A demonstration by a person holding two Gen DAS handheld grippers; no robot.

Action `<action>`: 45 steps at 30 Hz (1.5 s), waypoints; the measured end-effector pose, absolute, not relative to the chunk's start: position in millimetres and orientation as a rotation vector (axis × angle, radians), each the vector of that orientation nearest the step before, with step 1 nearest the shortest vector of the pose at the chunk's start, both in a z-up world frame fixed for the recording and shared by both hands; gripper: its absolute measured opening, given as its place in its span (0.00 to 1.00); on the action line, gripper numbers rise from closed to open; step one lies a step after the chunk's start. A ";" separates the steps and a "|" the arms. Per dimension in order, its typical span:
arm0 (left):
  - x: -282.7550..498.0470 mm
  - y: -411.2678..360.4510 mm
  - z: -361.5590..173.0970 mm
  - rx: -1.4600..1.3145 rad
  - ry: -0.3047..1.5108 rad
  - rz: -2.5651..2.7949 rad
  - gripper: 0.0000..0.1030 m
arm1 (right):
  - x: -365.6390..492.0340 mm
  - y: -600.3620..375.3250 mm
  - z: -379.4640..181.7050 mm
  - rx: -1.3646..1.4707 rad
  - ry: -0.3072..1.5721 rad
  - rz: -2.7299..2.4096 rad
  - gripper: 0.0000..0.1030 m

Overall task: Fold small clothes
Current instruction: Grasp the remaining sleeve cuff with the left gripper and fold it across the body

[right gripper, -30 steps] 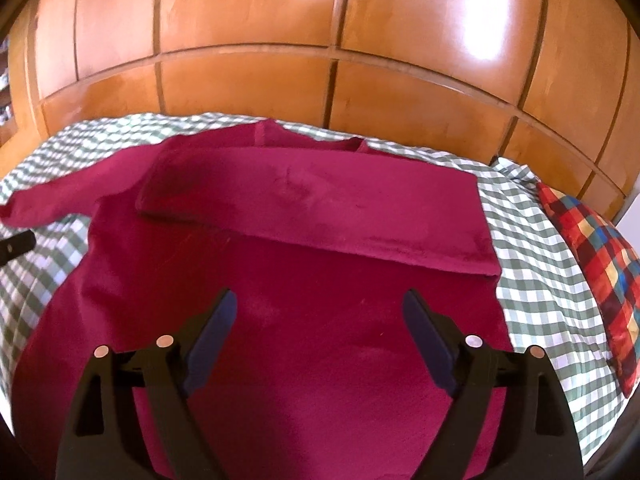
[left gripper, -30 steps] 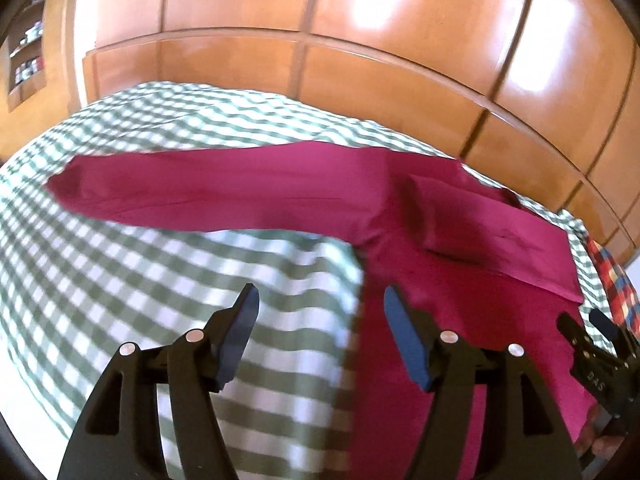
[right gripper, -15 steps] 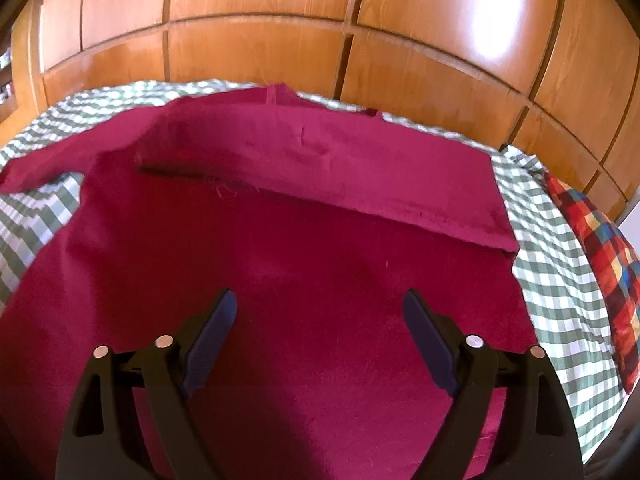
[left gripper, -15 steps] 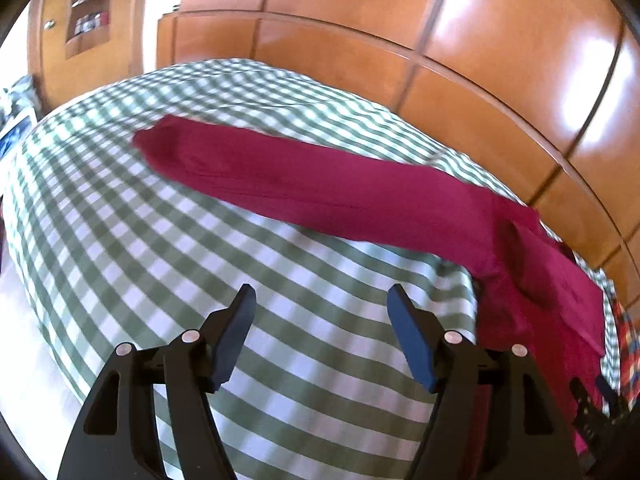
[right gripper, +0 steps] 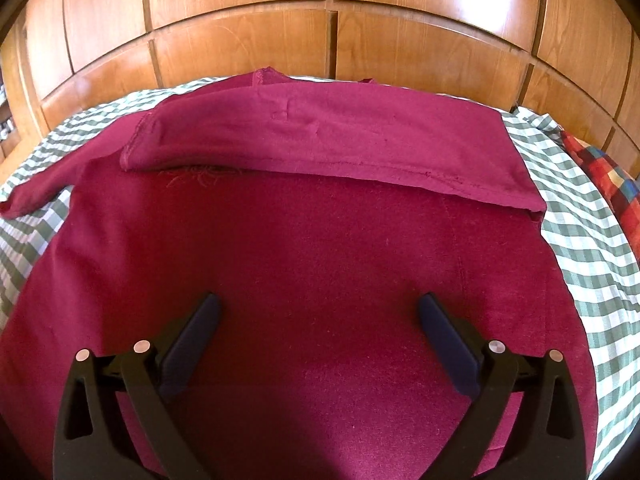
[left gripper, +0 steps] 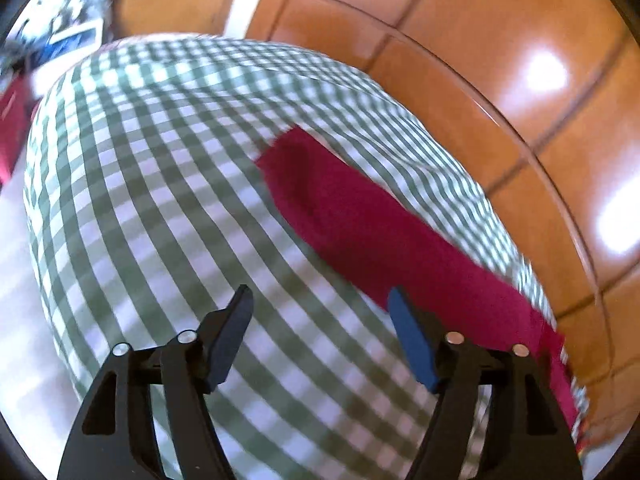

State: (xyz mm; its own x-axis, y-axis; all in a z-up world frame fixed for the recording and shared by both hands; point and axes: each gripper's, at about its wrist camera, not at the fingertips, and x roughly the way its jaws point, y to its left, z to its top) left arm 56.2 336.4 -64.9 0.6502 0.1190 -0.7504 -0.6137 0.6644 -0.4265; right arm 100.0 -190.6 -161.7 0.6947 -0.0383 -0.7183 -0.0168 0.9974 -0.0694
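My left gripper hangs over the green-and-white checked bedspread with its fingers spread wide and nothing between them. Past its right finger the outstretched sleeve of the maroon top lies flat on the checks, running diagonally from its cuff end near the middle of the view down toward the right edge. This view is blurred, so I cannot make out the seams there. Behind the bed stands glossy wooden panelling.

My right gripper hovers over the body of the maroon top, fingers released and wide apart, gripping nothing. The top lies spread on the bedspread and fills most of the view. Its other sleeve is folded across the upper chest, from the right shoulder over to the left, with its hem edge facing me. At far left the long sleeve trails off onto the checks. At far right a red, blue and yellow plaid cloth sits beside the bedspread's edge.
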 end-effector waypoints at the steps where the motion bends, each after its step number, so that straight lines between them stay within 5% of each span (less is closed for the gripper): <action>1: 59.3 343.1 -66.0 -0.749 0.751 0.466 0.62 | 100.4 -190.8 -161.7 -0.071 0.803 -0.011 0.96; 9: 112.3 382.6 -79.9 -0.735 0.789 0.563 0.54 | 101.1 -190.5 -161.7 -0.070 0.804 -0.011 0.96; 11: 126.7 386.7 -85.4 -0.696 0.823 0.588 0.36 | 101.2 -190.6 -161.8 -0.069 0.804 -0.010 0.96; 12: 134.3 386.2 -87.4 -0.669 0.846 0.601 0.14 | 101.1 -190.6 -161.7 -0.069 0.804 -0.010 0.96; 13: 138.2 385.4 -86.5 -0.663 0.852 0.595 0.07 | 101.1 -190.6 -161.7 -0.069 0.804 -0.010 0.96; 26: 162.4 201.8 34.1 -0.494 0.623 0.046 0.07 | 101.6 -190.9 -161.2 -0.065 0.801 -0.008 0.96; 35: 177.5 9.6 10.1 -0.303 0.742 -0.303 0.08 | 100.8 -194.2 -160.3 -0.041 0.795 0.005 0.96; 41: 169.2 -52.3 -35.2 -0.103 0.838 -0.293 0.21 | 101.8 -196.3 -160.3 -0.027 0.792 0.014 0.96; 43: 160.4 -52.6 -36.0 -0.048 0.824 -0.269 0.38 | 102.5 -196.2 -160.2 -0.026 0.792 0.015 0.96; 45: 147.6 -50.3 -32.8 -0.015 0.794 -0.221 0.41 | 102.4 -196.1 -160.1 -0.025 0.792 0.014 0.96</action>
State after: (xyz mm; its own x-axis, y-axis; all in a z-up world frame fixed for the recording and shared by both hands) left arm 147.6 -50.3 -32.8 0.6792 -0.2027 -0.7054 0.1918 0.9767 -0.0961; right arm 102.4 -196.1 -160.1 0.7024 0.0033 -0.7118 -0.0223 0.9996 -0.0174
